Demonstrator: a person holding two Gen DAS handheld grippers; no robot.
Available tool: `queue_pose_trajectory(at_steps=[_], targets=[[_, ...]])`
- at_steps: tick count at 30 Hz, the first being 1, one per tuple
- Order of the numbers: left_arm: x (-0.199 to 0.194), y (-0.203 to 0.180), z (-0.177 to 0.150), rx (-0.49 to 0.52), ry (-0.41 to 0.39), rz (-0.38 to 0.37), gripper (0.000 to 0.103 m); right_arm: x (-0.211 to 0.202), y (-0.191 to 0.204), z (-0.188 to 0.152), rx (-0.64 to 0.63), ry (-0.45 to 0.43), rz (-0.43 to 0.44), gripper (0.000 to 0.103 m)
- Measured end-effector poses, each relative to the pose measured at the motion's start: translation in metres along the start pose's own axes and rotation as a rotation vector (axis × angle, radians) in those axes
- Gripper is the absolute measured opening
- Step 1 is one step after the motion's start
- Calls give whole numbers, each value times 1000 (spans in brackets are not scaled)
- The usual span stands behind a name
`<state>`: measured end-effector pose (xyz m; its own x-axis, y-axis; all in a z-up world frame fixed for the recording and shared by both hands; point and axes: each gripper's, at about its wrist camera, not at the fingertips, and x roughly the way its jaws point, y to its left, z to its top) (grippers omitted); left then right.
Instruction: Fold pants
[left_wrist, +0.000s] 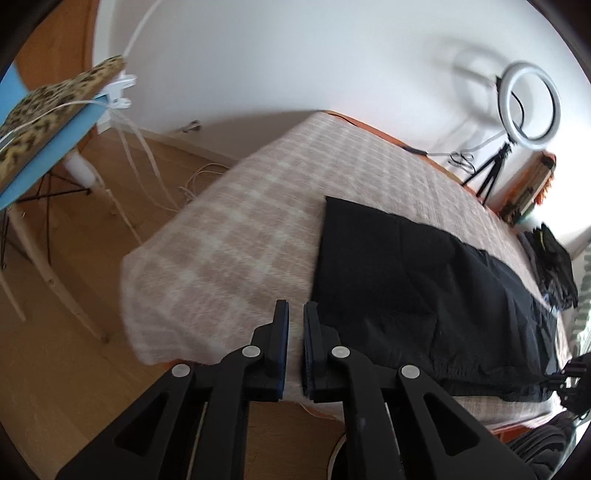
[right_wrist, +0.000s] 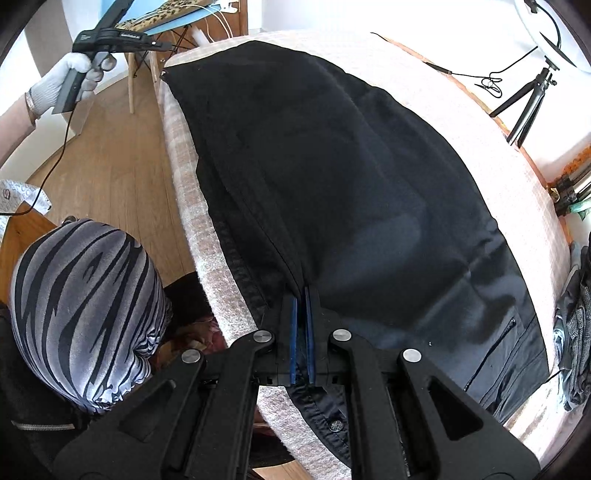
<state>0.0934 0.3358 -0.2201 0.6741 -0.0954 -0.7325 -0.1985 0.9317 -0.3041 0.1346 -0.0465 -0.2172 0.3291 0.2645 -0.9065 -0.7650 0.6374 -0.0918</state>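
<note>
Black pants (right_wrist: 351, 184) lie flat along the near edge of a bed with a beige checked blanket (right_wrist: 461, 110); they also show in the left wrist view (left_wrist: 406, 277). My right gripper (right_wrist: 303, 295) is shut on a fold of the pants near the waist end, where a button shows. My left gripper (left_wrist: 295, 306) hangs in the air over the bed's near edge, just left of the leg ends, its jaws nearly closed with a narrow gap and nothing between them. It also shows in the right wrist view (right_wrist: 162, 46), held in a gloved hand.
A ring light on a tripod (left_wrist: 528, 107) stands behind the bed. A blue chair with a leopard cushion (left_wrist: 48, 122) stands on the wooden floor at left. A pile of dark clothes (left_wrist: 554, 266) lies at the bed's right end. The person's striped-covered head (right_wrist: 85, 295) is at lower left.
</note>
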Motion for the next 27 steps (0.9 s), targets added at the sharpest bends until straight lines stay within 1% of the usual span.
queue_pose_trajectory(at_steps=[2, 4, 6, 7, 8, 9, 10, 11, 12, 14, 16, 18, 19, 21, 24, 26, 27], targets=[[-7, 4, -1, -8, -1, 3, 5, 1, -1, 1, 7, 4, -3, 5], [-12, -5, -2, 30, 1, -5, 5, 4, 2, 0, 6, 24, 4, 5], [-10, -14, -3, 54, 16, -5, 5, 2, 2, -1, 4, 27, 16, 12], [-7, -22, -4, 63, 32, -9, 5, -1, 0, -2, 17, 22, 31, 13], [-4, -28, -4, 75, 44, -18, 5, -6, -4, -3, 47, 6, 50, 18], [-1, -37, -5, 95, 52, -26, 5, -12, -10, -4, 80, -17, 63, 25], [3, -47, -5, 120, 57, -33, 5, -19, -17, -6, 114, -45, 68, 30], [7, -58, -6, 147, 64, -40, 5, -30, -26, -10, 167, -84, 72, 41], [12, -68, -6, 169, 70, -49, 5, -39, -37, -15, 220, -119, 72, 48], [21, -87, -8, 201, 84, -74, 5, -56, -60, -28, 332, -180, 61, 50], [30, -109, -10, 244, 96, -94, 5, -74, -90, -50, 480, -237, 37, 52], [36, -131, -12, 291, 102, -114, 5, -89, -125, -76, 636, -283, -6, 62], [38, -142, -13, 310, 107, -129, 5, -94, -142, -88, 706, -299, -30, 64], [42, -166, -18, 354, 118, -173, 5, -98, -176, -110, 827, -309, -76, 65], [49, -198, -26, 423, 136, -216, 5, -92, -218, -134, 942, -296, -116, 65], [56, -218, -33, 467, 158, -243, 5, -83, -239, -145, 981, -274, -129, 65], [60, -226, -37, 488, 170, -249, 5, -76, -250, -150, 991, -261, -122, 65]])
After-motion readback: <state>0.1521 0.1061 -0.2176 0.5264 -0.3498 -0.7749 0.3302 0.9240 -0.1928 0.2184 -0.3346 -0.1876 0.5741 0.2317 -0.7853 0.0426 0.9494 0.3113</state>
